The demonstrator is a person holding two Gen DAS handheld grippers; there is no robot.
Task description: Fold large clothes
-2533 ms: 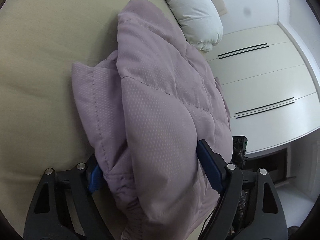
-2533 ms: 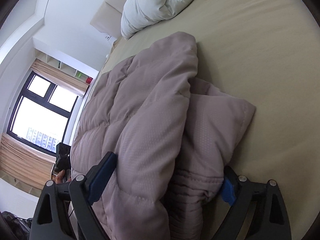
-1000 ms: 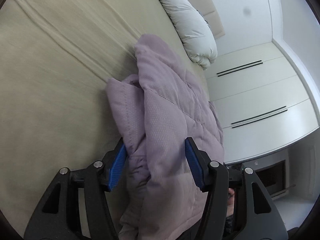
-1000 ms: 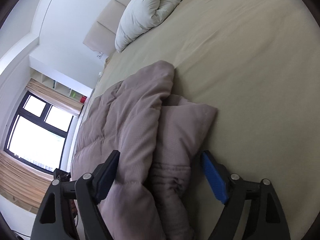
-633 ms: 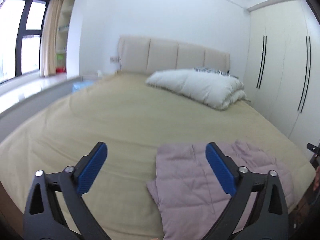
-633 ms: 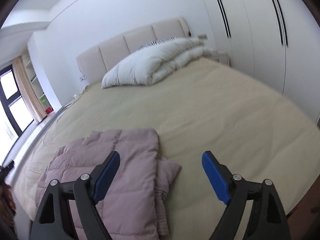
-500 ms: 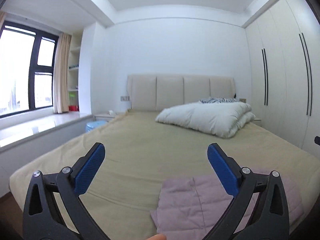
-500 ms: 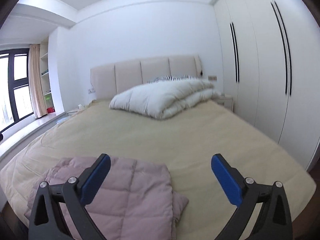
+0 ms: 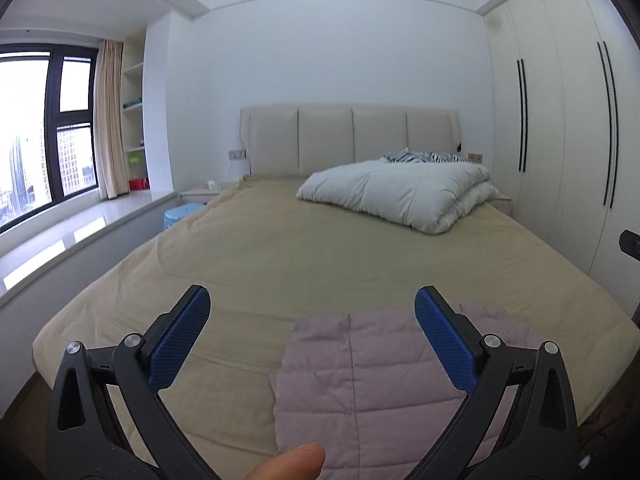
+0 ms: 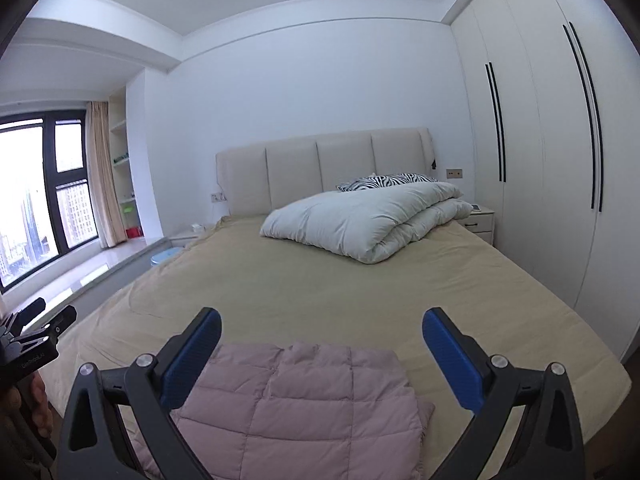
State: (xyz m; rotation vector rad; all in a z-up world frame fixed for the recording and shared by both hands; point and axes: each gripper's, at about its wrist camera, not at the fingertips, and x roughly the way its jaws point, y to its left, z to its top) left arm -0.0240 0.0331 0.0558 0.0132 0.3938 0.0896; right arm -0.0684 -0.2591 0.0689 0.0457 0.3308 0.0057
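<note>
Both grippers lifted clear of the garment and levelled toward the headboard since the earlier frames, jaws having just been opening from around its folds. Left gripper point(image 9: 312, 334): blue pads point(image 9: 178, 344) spread wide, nothing between them, a fingertip point(image 9: 294, 464) of the holding hand at the lower edge. Right gripper point(image 10: 320, 350): spread equally wide, likewise empty. Quilted mauve jacket point(image 10: 296, 408), folded into a rough rectangle, flat on the beige bedspread point(image 10: 360, 280) at the foot end of the bed, below and apart from both grippers. Folded white duvet point(image 10: 368, 220) near the padded headboard point(image 10: 320, 168), zebra-print pillow point(image 10: 384, 181) behind it. White wardrobe doors point(image 10: 540, 160) along the right wall; window point(image 9: 36, 136) and curtain point(image 9: 108, 120) at left.
</note>
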